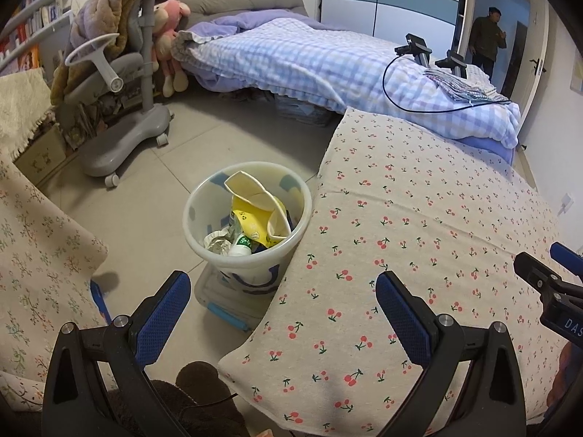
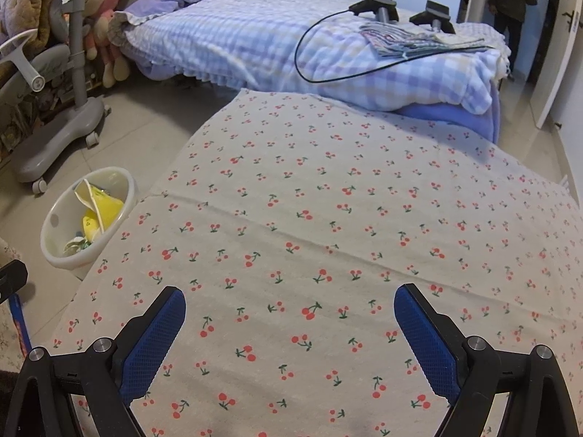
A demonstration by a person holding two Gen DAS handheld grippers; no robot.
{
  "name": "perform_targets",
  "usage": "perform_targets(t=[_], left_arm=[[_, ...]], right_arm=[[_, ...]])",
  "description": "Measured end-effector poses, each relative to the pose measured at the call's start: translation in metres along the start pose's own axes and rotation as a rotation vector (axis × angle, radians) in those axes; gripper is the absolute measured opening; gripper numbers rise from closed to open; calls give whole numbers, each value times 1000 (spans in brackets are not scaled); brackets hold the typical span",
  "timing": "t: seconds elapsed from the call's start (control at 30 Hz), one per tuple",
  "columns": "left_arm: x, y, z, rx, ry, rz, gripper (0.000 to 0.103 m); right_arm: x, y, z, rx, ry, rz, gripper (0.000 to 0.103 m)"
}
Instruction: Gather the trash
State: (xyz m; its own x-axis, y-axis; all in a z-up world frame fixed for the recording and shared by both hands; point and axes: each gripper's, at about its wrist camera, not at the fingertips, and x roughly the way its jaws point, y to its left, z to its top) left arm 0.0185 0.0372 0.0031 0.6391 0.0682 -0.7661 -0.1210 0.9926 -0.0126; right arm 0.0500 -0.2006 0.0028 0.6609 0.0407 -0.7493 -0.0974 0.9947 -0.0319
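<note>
A white plastic bin (image 1: 204, 233) stands on the tiled floor beside the cherry-print table (image 1: 419, 255). Inside it lie a crushed yellow carton (image 1: 253, 218), a green-labelled bottle (image 1: 242, 245) and crumpled wrappers. My left gripper (image 1: 282, 291) hovers open near the table's left edge, with the bin just beyond its fingers and nothing between them. The same bin (image 2: 51, 240) shows at the far left of the right wrist view. My right gripper (image 2: 289, 306) is open over the cherry-print cloth (image 2: 328, 200), empty. A part of the right gripper (image 1: 546, 284) shows at the left wrist view's right edge.
A grey wheeled chair (image 1: 120, 123) stands behind the bin. A bed with a checked blanket (image 1: 309, 69) carries two more grippers (image 1: 415, 49), a cable and folded cloths. A person (image 1: 486, 42) stands in the doorway. A lidded plastic box (image 1: 226, 302) lies under the bin. A floral cloth (image 1: 36, 273) hangs at left.
</note>
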Motion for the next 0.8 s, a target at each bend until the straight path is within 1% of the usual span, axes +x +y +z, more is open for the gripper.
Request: perform_targets(t=[0.37,0.7,0.8], left_arm=[[0,3,-1,-7,4,-7,102],[1,5,-2,-5,23,-26,102],[2,6,-2,0,13,-3,102]], right_arm=[[2,6,0,-10,2,2,96],[11,14,0,-27,29,12,96],[12,11,0,-17,34,14,96]])
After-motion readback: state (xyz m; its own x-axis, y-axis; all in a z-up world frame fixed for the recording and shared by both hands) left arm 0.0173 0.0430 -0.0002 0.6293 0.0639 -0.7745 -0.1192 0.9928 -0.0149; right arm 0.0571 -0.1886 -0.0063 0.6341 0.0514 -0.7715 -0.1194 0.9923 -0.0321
